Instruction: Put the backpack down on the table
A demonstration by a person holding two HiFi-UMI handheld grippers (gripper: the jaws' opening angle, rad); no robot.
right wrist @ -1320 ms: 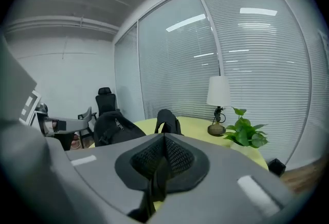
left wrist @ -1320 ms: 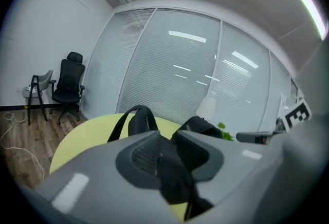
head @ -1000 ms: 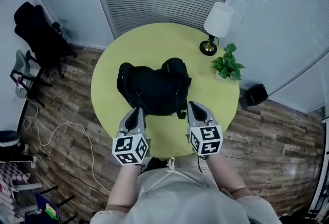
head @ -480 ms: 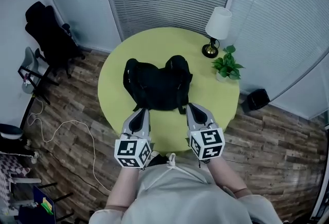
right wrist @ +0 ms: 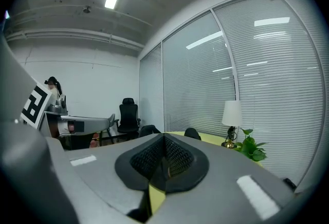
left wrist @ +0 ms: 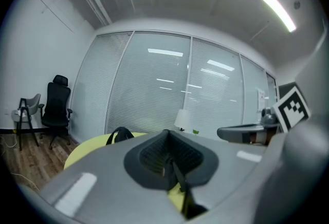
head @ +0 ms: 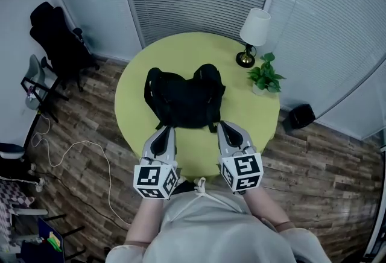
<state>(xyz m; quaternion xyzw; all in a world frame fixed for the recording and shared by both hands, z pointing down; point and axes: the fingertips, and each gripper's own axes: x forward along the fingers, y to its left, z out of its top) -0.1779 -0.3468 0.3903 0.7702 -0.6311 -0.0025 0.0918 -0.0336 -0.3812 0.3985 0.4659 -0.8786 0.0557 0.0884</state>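
Flat on the round table (head: 253, 117), black backpack (head: 184, 99) lies slumped, straps loose

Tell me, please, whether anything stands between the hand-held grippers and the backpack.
Nothing visible does. Only bare tabletop separates the backpack from the left hand-held gripper and right hand-held gripper; the lamp and potted plant stand off to the right.

Right tongs (right wrist: 164, 160) closed and empty, lamp (right wrist: 232, 113) beside plant (right wrist: 252, 149) on yellow table (right wrist: 212, 138), office chair (right wrist: 128, 117) beyond
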